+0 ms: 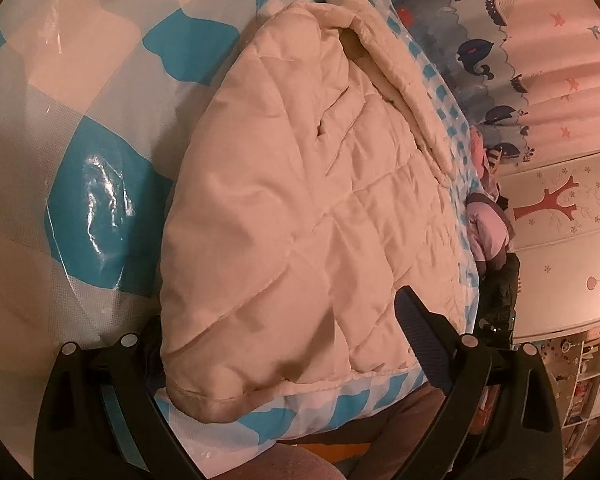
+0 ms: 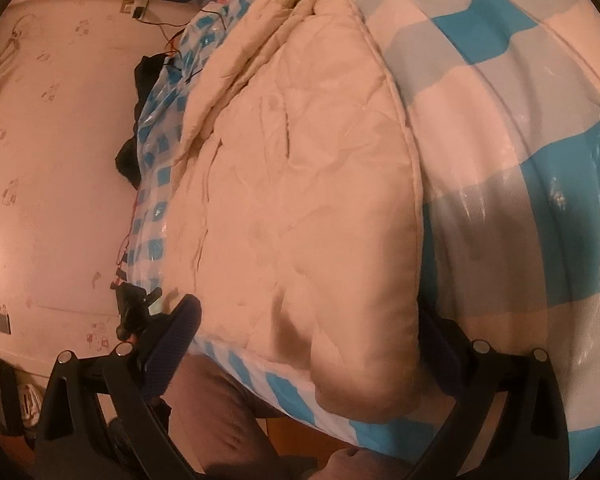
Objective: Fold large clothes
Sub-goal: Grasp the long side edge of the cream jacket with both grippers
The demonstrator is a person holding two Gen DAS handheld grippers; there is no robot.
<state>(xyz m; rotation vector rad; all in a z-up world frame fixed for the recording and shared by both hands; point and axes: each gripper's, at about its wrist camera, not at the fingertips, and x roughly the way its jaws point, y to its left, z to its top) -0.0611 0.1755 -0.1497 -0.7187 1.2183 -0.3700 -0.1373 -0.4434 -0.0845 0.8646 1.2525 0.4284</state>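
**Tongs spread wide at the near corners of a folded quilted coat**

Tongs come first in both wrist views. The left tongs (image 1: 284, 344) are released, fingers wide apart, one finger (image 1: 420, 332) lying over the cream quilted coat (image 1: 300, 200) and the other tucked behind its near corner. The right tongs (image 2: 312, 344) are likewise spread, straddling the coat's other near corner without pinching it. The coat lies folded into a thick bundle on a blue-and-white checked plastic sheet (image 1: 92, 208), its near hem at the sheet's front edge. A sleeve (image 1: 400, 80) runs along the far side. Beyond it, pink clothing (image 1: 486, 232) is heaped beside a whale-print curtain (image 1: 472, 52).
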